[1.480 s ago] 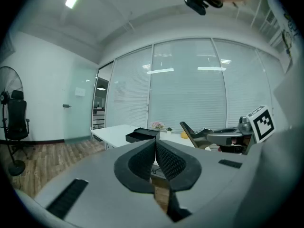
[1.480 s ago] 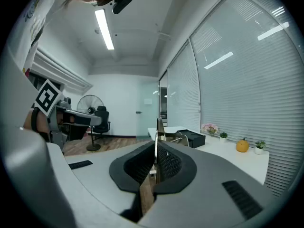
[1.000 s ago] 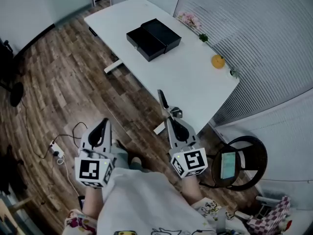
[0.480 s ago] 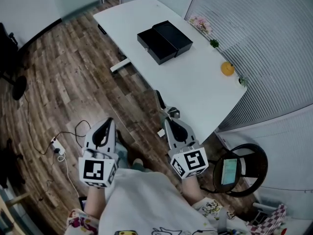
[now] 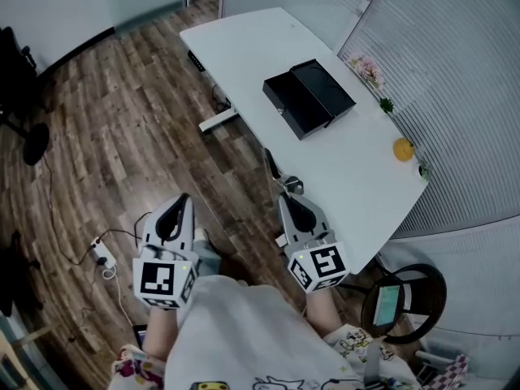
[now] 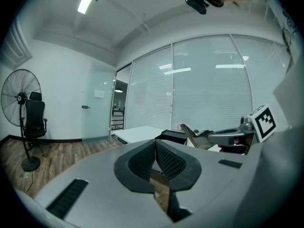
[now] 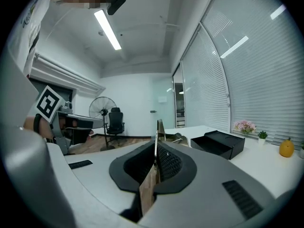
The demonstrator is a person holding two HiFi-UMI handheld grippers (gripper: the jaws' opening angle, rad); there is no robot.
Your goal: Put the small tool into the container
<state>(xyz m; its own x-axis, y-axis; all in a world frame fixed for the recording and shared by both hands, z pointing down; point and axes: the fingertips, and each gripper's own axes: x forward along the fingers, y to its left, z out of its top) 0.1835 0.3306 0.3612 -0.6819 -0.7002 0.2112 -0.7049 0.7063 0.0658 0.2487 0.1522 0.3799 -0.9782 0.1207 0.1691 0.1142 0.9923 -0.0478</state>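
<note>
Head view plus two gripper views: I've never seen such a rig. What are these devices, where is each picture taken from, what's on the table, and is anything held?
No robot here: a person carries a hand-held gripper in each hand. The head view looks down from the person's head at the left hand-held gripper and right hand-held gripper. The other two pictures come from cameras riding on them, looking along their jaws. The white table bears a black box that looks open, pink flowers, a small plant and an orange fruit. The right jaws are shut on a thin small tool; the left jaws are shut on nothing.
</note>
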